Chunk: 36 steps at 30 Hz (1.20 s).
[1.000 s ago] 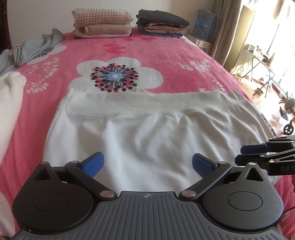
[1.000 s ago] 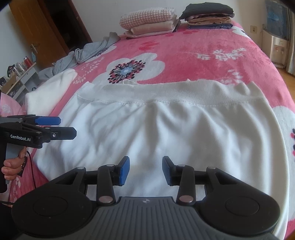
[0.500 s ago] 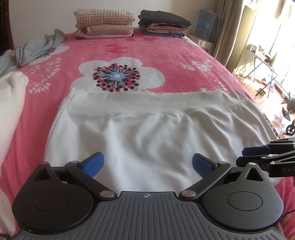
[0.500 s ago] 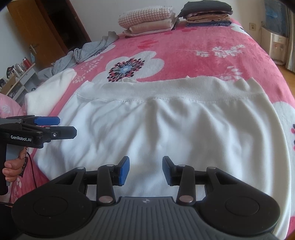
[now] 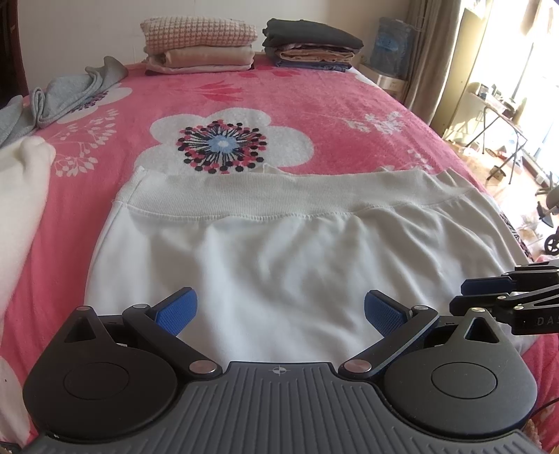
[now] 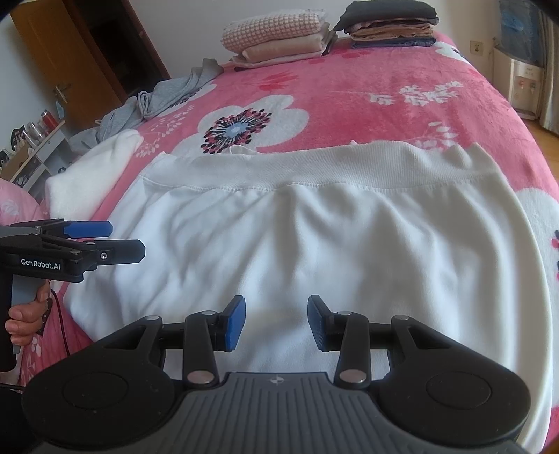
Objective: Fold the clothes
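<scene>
so the big pink fleece bedspread with white flower prints (image 5: 314,115) fills basically everything, and there's loads of bare blanket between the garment's far hem and the headboard end. Right edge of the bed drops off to a sunlit floor in the left wrist view; the left edge runs toward a brown wooden door (image 6: 70,52)

spread flat across the near part is the white knit garment with a ribbed band along its far edge (image 5: 279,251), a bit wrinkled through the middle. It nearly reaches the bed's right edge, with a strip of pink showing on its left

left gripper (image 5: 277,310) hangs over the near part of the white fabric with its blue pads spread wide, nothing between them. Right gripper (image 6: 276,321) is over the same near part, further right, jaws partly apart and also empty; the cloth lies just beyond its tips. A hand (image 6: 24,317) holds the left gripper's handle

smaller stuff: a second white fluffy garment (image 6: 91,167) bunched at the left edge, a crumpled grey garment (image 5: 66,94) behind it, and two folded stacks at the far end, one topped with a pink checked piece (image 5: 199,33), one with a dark piece (image 5: 311,35)
</scene>
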Each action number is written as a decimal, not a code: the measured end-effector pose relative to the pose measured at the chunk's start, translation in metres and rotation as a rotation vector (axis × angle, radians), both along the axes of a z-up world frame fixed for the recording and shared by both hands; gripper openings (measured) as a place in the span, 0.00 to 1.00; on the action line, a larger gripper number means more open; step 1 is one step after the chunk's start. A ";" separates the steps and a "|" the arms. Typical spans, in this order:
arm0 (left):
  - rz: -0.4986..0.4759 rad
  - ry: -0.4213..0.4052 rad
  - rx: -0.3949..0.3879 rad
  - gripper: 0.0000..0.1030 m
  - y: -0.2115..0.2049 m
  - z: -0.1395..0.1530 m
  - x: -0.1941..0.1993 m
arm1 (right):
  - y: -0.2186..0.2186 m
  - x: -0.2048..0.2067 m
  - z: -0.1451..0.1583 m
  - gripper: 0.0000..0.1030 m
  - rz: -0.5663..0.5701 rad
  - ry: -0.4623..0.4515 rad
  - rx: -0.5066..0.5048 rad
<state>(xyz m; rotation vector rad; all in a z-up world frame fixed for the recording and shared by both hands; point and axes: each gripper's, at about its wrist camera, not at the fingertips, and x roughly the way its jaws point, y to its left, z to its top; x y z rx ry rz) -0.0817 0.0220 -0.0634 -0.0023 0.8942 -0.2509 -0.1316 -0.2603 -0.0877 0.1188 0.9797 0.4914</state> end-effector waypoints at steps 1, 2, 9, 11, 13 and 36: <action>0.000 0.000 0.001 1.00 0.000 0.000 0.000 | 0.000 0.000 0.000 0.41 0.000 0.000 0.000; 0.000 -0.001 0.003 1.00 0.000 0.000 0.000 | 0.000 0.000 0.000 0.41 0.000 0.000 0.001; 0.002 -0.006 0.010 1.00 -0.001 -0.001 -0.001 | 0.000 0.000 0.000 0.41 0.000 0.001 0.001; 0.004 -0.007 0.011 1.00 -0.001 -0.001 -0.001 | 0.000 0.000 0.000 0.41 -0.001 0.001 0.001; 0.005 -0.008 0.014 1.00 -0.001 -0.001 -0.001 | 0.000 0.000 0.000 0.41 -0.001 0.000 0.001; 0.033 0.016 0.031 1.00 0.003 -0.006 0.001 | 0.000 0.001 0.000 0.41 -0.004 -0.004 -0.003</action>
